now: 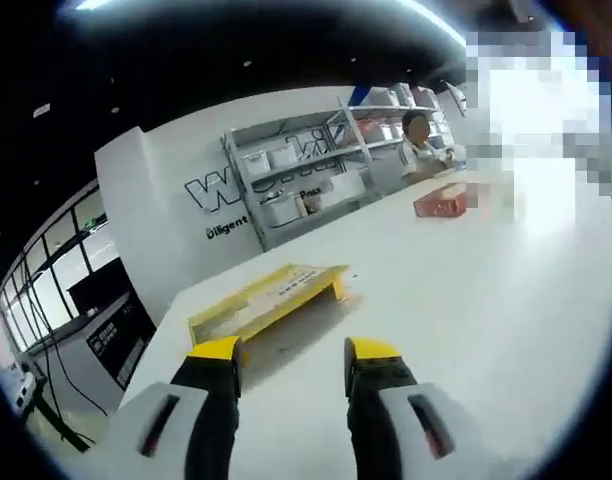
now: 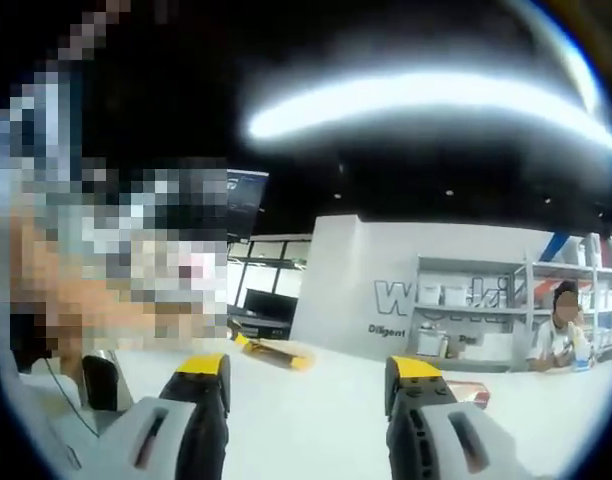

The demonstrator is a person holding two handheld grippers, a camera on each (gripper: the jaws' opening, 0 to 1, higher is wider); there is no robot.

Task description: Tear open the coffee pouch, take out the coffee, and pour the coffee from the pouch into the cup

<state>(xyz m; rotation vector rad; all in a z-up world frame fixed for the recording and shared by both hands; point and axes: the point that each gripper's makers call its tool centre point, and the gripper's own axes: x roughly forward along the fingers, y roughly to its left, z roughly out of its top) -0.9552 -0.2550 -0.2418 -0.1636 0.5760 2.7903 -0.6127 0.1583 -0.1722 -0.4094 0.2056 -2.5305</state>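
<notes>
Left gripper (image 1: 291, 352) jaws spread, empty, over white table (image 1: 466, 300), yellow pouch (image 1: 266, 300) flat just beyond; right gripper (image 2: 311, 372) likewise spread, empty, pouch farther off, red box (image 1: 441, 200) behind, shelves (image 1: 296, 170), possibly a seated person (image 1: 421, 145).

Flat yellow coffee pouch (image 1: 269, 300) lies on white table (image 1: 466, 300)
</notes>
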